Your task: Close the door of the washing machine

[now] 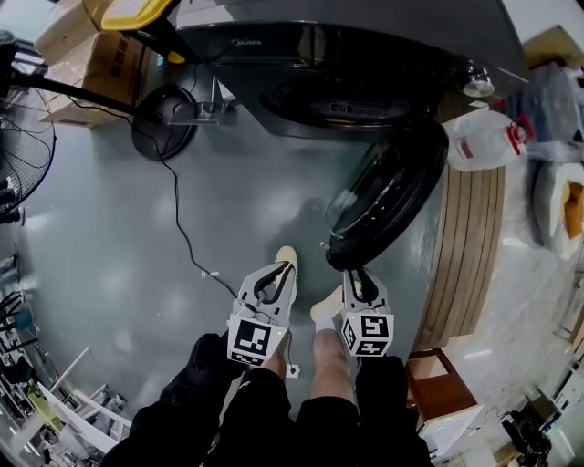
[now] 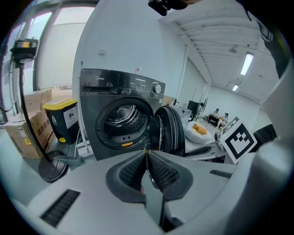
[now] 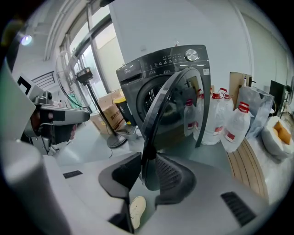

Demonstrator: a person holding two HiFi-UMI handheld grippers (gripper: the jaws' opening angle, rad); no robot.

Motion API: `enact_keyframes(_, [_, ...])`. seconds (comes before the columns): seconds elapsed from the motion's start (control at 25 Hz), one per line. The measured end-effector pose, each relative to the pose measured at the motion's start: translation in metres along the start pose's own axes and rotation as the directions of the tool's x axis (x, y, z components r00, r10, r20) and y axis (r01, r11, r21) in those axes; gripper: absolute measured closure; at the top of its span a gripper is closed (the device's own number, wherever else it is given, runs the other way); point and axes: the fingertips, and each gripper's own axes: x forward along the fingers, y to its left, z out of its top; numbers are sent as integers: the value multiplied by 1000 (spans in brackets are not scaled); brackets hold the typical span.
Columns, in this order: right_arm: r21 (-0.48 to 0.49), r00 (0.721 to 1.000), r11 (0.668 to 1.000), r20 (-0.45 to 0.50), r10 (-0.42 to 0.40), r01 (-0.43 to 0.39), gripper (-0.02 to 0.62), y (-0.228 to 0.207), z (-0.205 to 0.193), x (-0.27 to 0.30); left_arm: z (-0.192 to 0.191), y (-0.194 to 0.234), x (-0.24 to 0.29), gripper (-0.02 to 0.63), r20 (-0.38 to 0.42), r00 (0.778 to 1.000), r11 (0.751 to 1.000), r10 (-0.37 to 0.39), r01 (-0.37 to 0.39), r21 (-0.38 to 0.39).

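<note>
A dark grey front-loading washing machine (image 1: 347, 64) stands at the top of the head view with its drum open. Its round dark door (image 1: 388, 191) is swung out toward me on the right. My right gripper (image 1: 358, 276) sits at the door's near lower rim. In the right gripper view the door's edge (image 3: 161, 105) runs down between the parted jaws of the right gripper (image 3: 148, 158), with a gap showing beside the right pad. My left gripper (image 1: 276, 271) hangs left of the door, apart from it, fingertips together and empty. The left gripper (image 2: 147, 153) faces the drum (image 2: 120, 120) and the door (image 2: 170, 131).
A fan stand's round base (image 1: 164, 119) and its cable (image 1: 182, 228) lie on the grey floor to the left. Cardboard boxes (image 1: 91, 55) and a yellow-lidded bin (image 1: 137, 14) stand beside the machine. Plastic jugs (image 1: 484, 137) and a wooden pallet (image 1: 470, 246) are right of the door. My shoes (image 1: 286, 258) are below.
</note>
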Motion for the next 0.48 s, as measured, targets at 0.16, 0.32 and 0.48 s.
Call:
enact_keyframes(0.16, [20,1000,1000,-11,17,-17,482,15,9,14,3,16,-4,571,1,1000,1000,10,-10,-4])
enact_keyframes(0.32, [85,1000,996,-18,14,-13,485,28,18,29,6,35,-4,571,-1,1000,1000,22,-22,-10])
enact_keyframes(0.48, [103,1000,995,-15,20,-18,483,40,29,42,12,51,-5,571,1,999,999,36,-36,-25])
